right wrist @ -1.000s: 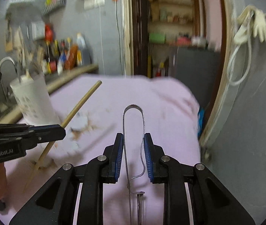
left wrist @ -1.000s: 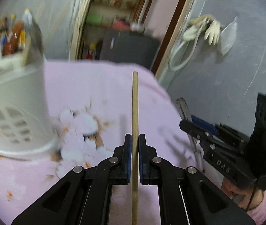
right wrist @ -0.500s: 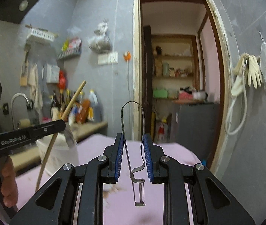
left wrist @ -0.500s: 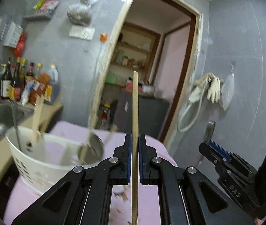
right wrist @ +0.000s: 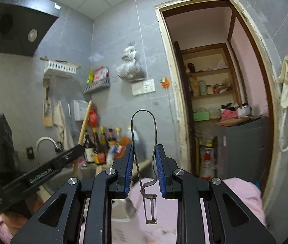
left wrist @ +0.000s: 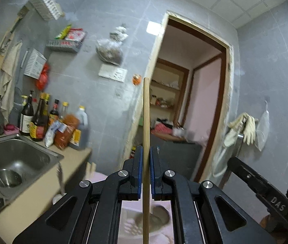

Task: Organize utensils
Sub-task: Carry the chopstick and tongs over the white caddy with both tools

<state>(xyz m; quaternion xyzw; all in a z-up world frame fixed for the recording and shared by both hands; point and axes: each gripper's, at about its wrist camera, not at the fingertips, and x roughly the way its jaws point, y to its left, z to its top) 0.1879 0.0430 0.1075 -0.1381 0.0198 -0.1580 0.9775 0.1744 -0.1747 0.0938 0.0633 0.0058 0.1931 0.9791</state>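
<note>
grey-tiled kitchen fills both views. left gripper (left wrist: 146, 172) is clamped on a wooden chopstick (left wrist: 146, 126) at frame centre; right gripper (right wrist: 143, 168) pinches a wire-handled peeler (right wrist: 144, 142). white utensil holder (left wrist: 141, 223) sits blurred below, so neither utensil looks stowed yet.

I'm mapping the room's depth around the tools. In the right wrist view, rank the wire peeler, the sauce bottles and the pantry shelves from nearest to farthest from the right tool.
1. Wire peeler: gripped in the right tool.
2. Sauce bottles: on the counter, left of it.
3. Pantry shelves: through the doorway, right, farthest.
</note>
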